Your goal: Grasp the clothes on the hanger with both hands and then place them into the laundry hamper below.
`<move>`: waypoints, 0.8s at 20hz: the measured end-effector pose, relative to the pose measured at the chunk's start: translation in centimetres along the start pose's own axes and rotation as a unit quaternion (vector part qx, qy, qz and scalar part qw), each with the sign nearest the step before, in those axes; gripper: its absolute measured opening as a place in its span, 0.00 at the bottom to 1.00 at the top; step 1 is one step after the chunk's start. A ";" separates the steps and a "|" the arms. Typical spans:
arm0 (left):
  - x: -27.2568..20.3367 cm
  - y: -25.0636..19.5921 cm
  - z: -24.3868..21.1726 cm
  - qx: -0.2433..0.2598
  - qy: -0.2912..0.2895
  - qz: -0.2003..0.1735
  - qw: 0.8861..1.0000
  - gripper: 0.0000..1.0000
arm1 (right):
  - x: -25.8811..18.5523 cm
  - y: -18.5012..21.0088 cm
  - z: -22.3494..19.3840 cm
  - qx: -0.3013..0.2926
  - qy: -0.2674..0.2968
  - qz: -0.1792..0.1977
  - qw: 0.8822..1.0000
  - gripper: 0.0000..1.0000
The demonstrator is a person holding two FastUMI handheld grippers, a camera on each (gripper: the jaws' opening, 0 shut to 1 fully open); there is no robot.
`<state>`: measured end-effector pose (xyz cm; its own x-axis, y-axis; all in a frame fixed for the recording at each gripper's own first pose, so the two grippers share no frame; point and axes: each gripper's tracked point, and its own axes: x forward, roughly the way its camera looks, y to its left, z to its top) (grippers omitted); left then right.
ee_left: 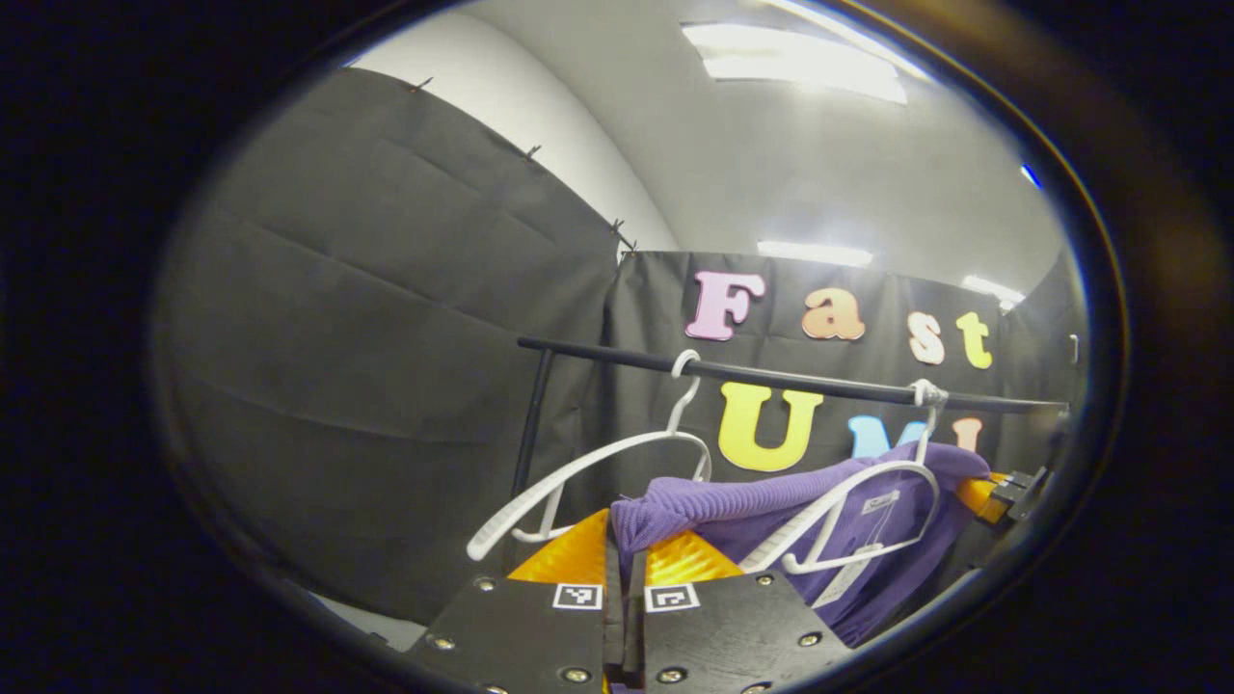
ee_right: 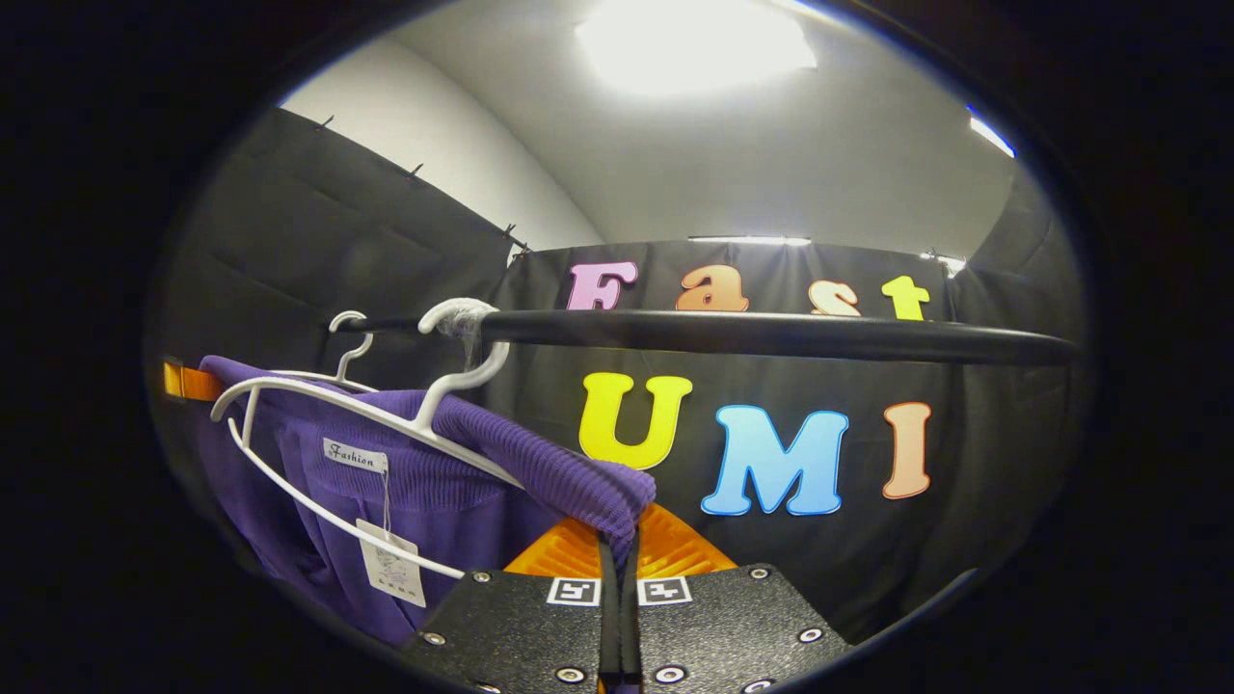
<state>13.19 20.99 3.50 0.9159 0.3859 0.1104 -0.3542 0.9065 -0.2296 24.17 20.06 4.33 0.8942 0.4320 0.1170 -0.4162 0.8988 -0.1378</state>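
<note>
Purple knit sweater hangs on a white hanger from the black rail, paper tags dangling inside the neck. Your left gripper is clamped on one shoulder of the knit, fingers pressed together with fabric pinched between. Your right gripper pinches the opposite shoulder the same way. A second white hanger, bare, sits on the rail just beside the left gripper. Black cloth wall behind; ceiling lights above.
</note>
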 end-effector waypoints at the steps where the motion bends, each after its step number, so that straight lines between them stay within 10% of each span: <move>1: 0.1 0.2 -0.5 -0.001 0.003 -0.002 1.000 0.01 | 0.0 -0.1 0.1 -0.001 0.000 -0.001 1.000 0.00; 16: -0.7 -3.7 -5.4 -0.009 0.045 -0.045 0.998 0.01 | -0.1 -3.3 -1.3 -0.018 0.009 -0.032 0.999 0.00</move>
<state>14.85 16.42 -0.94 0.9572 0.2858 0.0448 -0.2673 0.9330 -0.2410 25.65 16.95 3.48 0.9216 0.3724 0.1092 -0.3525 0.9210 -0.1658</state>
